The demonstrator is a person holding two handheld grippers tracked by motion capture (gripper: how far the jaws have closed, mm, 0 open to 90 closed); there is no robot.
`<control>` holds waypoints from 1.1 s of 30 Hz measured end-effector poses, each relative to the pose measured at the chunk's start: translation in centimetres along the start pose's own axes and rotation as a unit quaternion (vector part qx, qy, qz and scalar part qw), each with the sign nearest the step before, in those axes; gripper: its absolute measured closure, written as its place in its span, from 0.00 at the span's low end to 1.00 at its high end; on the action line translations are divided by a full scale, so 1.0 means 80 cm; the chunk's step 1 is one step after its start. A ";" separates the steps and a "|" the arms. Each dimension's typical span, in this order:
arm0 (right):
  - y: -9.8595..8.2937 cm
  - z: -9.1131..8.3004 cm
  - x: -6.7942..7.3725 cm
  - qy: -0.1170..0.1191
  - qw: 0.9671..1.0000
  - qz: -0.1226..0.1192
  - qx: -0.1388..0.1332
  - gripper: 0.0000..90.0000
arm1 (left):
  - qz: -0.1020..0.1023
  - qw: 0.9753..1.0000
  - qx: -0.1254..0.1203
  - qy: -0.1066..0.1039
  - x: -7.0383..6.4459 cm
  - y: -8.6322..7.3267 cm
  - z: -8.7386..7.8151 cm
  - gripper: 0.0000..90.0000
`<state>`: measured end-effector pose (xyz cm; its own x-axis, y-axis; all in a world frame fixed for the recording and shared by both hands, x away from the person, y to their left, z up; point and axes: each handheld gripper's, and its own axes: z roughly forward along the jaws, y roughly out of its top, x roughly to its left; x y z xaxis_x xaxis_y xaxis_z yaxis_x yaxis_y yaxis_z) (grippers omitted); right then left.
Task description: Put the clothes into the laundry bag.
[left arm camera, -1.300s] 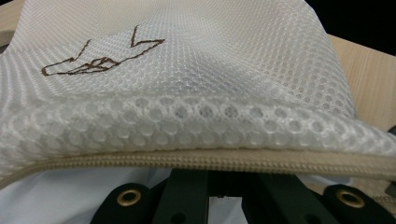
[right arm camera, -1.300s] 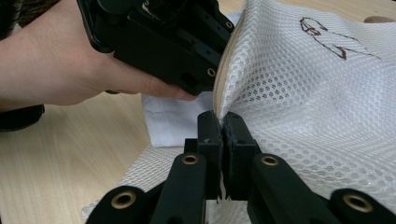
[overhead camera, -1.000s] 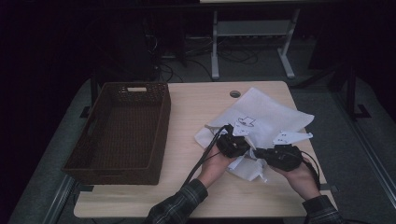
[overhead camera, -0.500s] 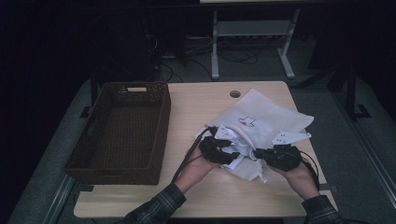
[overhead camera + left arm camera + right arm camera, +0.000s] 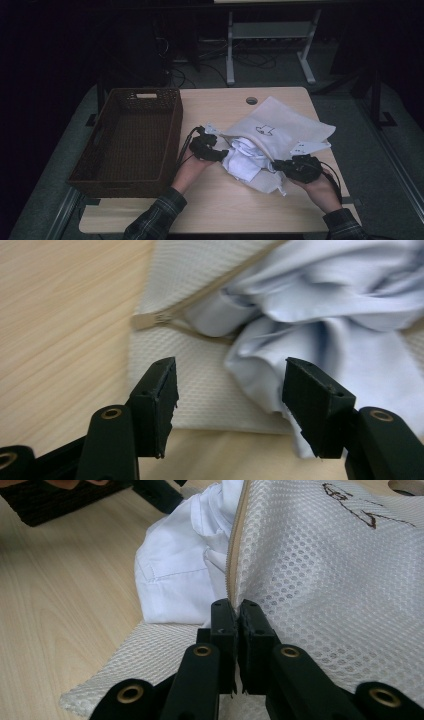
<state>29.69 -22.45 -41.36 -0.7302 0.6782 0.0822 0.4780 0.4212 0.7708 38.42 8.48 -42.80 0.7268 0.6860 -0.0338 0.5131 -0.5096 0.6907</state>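
1. Right gripper (image 5: 235, 645) clamped on zipper edge of mesh laundry bag (image 5: 330, 575).
2. Left gripper (image 5: 227, 405) spread wide over white garment (image 5: 325, 330) spilling from bag, on surface (image 5: 210, 200) beside basket (image 5: 130, 135).

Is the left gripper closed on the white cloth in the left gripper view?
No, the left gripper has its black jaws wide apart, and the crumpled white cloth lies ahead of them, spilling from the white mesh zipper bag.

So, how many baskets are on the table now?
1. The brown wicker basket stands on the left part of the table, left of the white mesh bag and beside the left gripper. Nothing could hide another basket.
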 end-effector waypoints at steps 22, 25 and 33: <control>-0.003 -0.002 -0.006 -0.004 1.000 -0.001 0.005 0.95 | -0.041 0.998 0.041 0.008 0.044 -0.005 0.046 0.55; -0.003 -0.002 -0.006 -0.004 1.000 -0.002 0.004 0.95 | -0.040 0.998 0.042 0.001 0.044 -0.006 0.046 0.58; -0.003 -0.003 -0.006 -0.005 1.000 -0.003 0.004 0.95 | -0.039 0.998 0.049 -0.003 0.044 -0.006 0.046 0.79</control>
<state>29.85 -23.02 -41.45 -0.7276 0.6823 0.0709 0.4779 0.4300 0.7659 42.39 9.22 -45.92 0.6857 0.7223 -0.0900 0.6102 -0.5029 0.6122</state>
